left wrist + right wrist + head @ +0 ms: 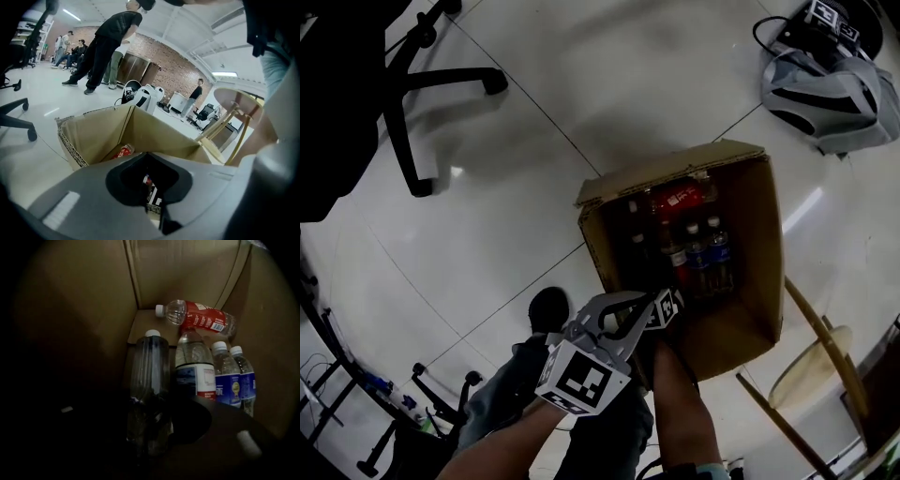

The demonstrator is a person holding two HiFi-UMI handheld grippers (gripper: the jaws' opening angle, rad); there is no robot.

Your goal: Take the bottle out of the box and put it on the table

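Observation:
An open cardboard box (pixel 675 169) stands on the floor with several bottles in it. In the right gripper view a clear bottle with a white cap (pixel 150 362) stands between the dark jaws of my right gripper (pixel 152 413), which is open and deep in the box; I cannot see the pads touching it. Beside it stand a white-labelled bottle (pixel 196 371) and two blue-labelled ones (pixel 234 385), and a red-labelled bottle (pixel 201 319) lies behind them. In the head view only the right marker cube (pixel 667 305) shows over the box. My left gripper (pixel 630 302) is shut and empty at the box's near edge (pixel 70 140).
A round wooden table (pixel 811 370) stands right of the box, seen too in the left gripper view (pixel 234 101). An office chair (pixel 394 84) is at the upper left and a grey bag (pixel 825 84) at the upper right. People (pixel 103 47) stand beyond the box.

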